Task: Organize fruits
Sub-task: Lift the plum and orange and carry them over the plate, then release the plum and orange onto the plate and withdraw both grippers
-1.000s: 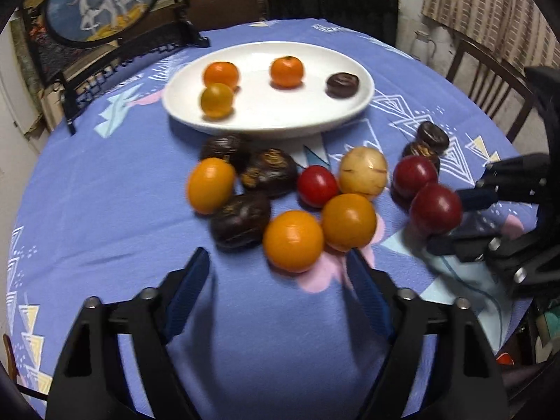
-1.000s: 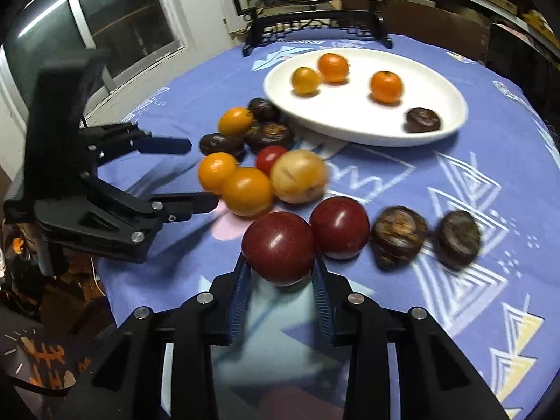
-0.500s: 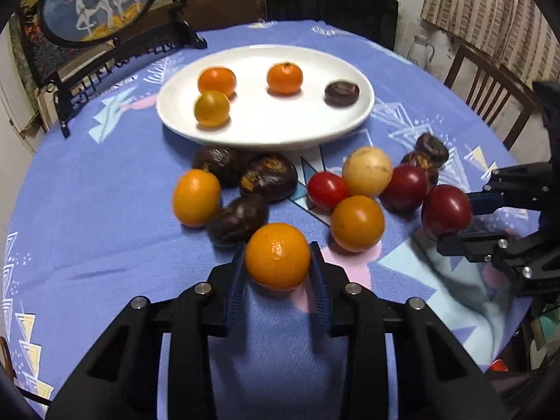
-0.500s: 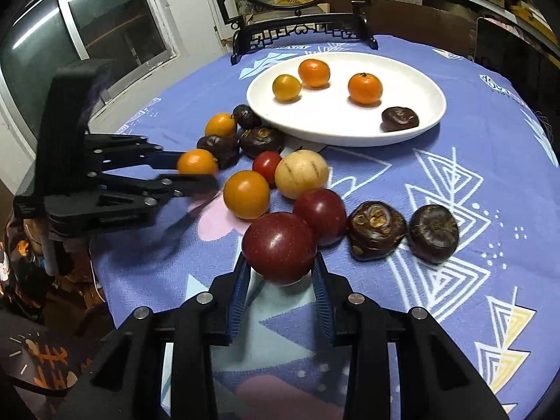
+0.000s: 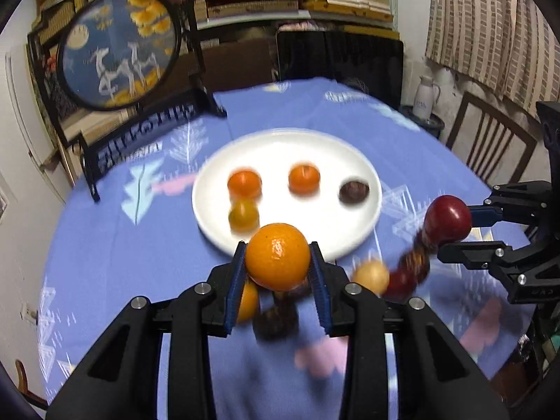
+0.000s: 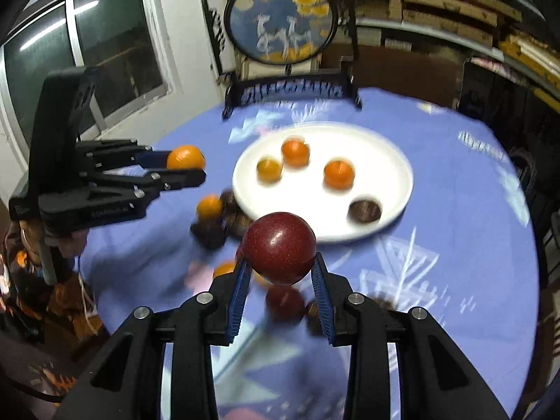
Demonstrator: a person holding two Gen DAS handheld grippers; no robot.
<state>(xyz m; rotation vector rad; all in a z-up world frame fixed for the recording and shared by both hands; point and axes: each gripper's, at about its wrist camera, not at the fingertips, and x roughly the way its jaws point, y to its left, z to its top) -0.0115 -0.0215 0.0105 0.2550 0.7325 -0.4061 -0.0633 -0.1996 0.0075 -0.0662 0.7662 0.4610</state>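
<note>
My left gripper (image 5: 278, 257) is shut on an orange (image 5: 277, 255) and holds it in the air above the table, in front of the white plate (image 5: 364, 175). My right gripper (image 6: 280, 262) is shut on a dark red fruit (image 6: 279, 247), also lifted, near the plate's (image 6: 395, 161) front edge. The plate carries three small orange fruits and one dark brown fruit (image 5: 354, 190). Each gripper shows in the other's view, the left one (image 6: 185, 168) with its orange and the right one (image 5: 451, 227) with the red fruit.
Several loose fruits, orange, yellow, red and dark brown, lie blurred on the blue patterned tablecloth (image 5: 122, 245) below the grippers. A round framed picture on a black stand (image 5: 119, 52) stands at the table's far edge. A wooden chair (image 5: 490, 140) is at the right.
Both grippers have lifted with their fruits, the left with the orange, the right with the red fruit, and moved toward the plate. The loose fruits now lie below and behind them.
</note>
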